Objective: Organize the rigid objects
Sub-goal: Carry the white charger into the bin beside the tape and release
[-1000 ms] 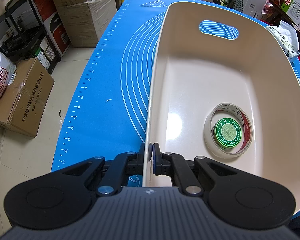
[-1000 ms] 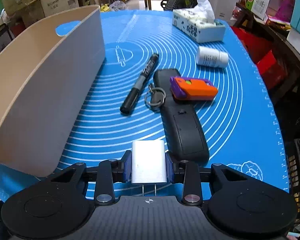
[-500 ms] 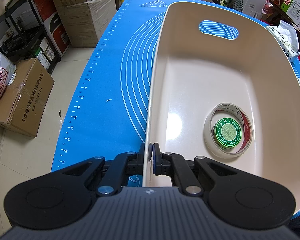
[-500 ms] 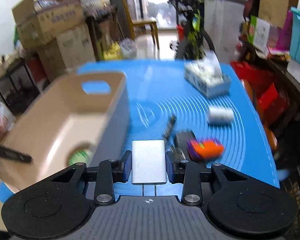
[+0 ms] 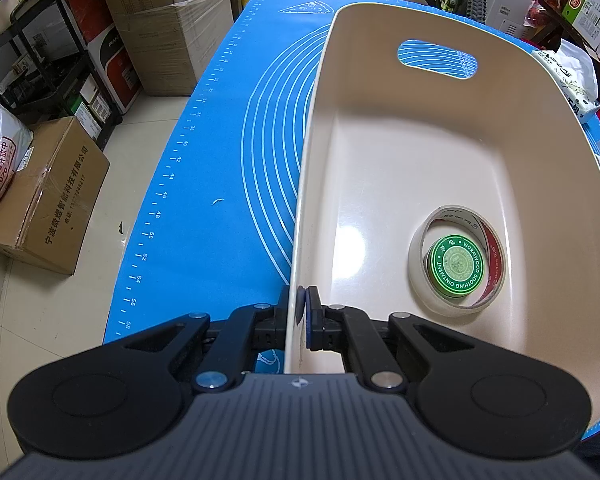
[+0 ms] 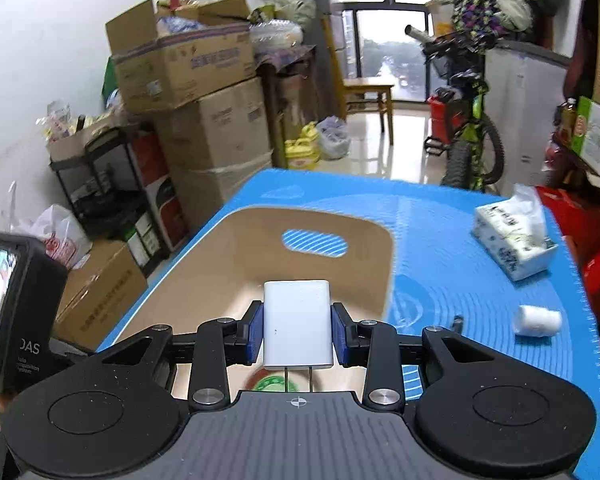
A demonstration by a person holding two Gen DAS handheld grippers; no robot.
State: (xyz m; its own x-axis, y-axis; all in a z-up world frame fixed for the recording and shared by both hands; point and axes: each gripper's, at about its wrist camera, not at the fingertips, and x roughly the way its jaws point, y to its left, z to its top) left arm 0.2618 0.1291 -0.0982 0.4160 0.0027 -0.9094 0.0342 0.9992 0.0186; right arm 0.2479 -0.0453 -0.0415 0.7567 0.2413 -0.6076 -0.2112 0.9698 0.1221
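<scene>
A beige plastic bin (image 5: 440,152) stands on the blue mat (image 5: 220,160). Inside it lie a roll of clear tape (image 5: 458,260) and a green ointment tin (image 5: 460,266) within the roll. My left gripper (image 5: 302,316) is shut on the bin's near left rim. My right gripper (image 6: 298,330) is shut on a white charger plug (image 6: 297,328) and holds it in the air over the bin (image 6: 220,264). The green tin (image 6: 272,382) shows just below the plug.
A tissue pack (image 6: 512,240) and a white bottle (image 6: 538,320) lie on the mat to the right of the bin. Cardboard boxes (image 5: 44,196) and a black shelf (image 5: 40,60) stand on the floor to the left. A bicycle (image 6: 468,120) stands behind the table.
My right gripper has risen from the mat with the plug and swung left over the bin. The left gripper and the bin have not moved.
</scene>
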